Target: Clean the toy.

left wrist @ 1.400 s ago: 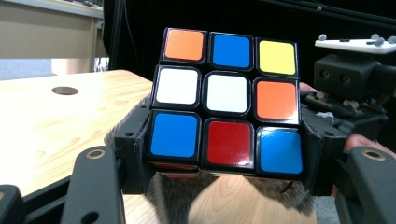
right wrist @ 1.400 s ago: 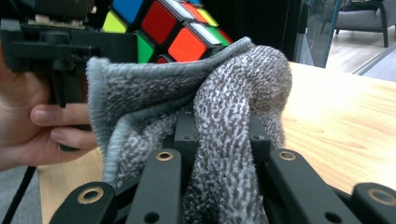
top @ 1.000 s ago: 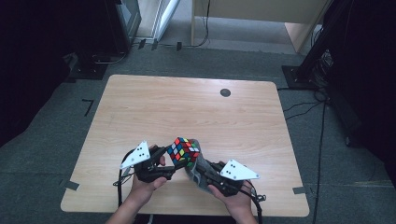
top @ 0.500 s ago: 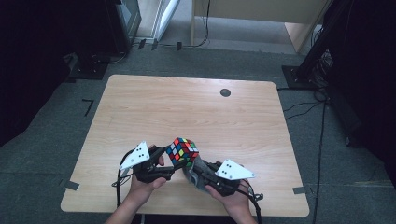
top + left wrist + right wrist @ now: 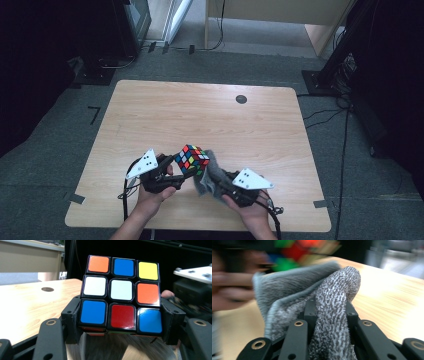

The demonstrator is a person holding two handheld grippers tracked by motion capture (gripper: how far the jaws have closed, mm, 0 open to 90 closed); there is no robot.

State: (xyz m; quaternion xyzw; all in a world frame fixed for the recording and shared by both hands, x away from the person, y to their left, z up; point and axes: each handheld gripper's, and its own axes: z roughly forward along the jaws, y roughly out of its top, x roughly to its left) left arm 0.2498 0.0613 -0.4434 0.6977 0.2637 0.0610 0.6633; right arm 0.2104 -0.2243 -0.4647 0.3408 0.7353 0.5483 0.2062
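A scrambled Rubik's cube [image 5: 192, 158] is held up over the near part of the wooden table [image 5: 200, 115]. My left gripper [image 5: 176, 172] is shut on it. In the left gripper view the jaws clamp the cube [image 5: 121, 293] at its bottom row, with the fingers [image 5: 72, 317] pressed against its two sides. My right gripper [image 5: 214, 184] is shut on a bunched grey cloth [image 5: 209, 172], which lies against the cube's right side. In the right gripper view the cloth [image 5: 329, 300] bulges out between the jaws, with the cube [image 5: 294, 251] blurred just beyond it.
A dark round grommet hole [image 5: 241, 99] sits at the table's far right. The table's front edge runs just under both hands. Cables lie on the floor to the right of the table [image 5: 325, 115].
The right gripper and its cloth have shifted slightly against the cube. The cube and the left gripper stay about where they were.
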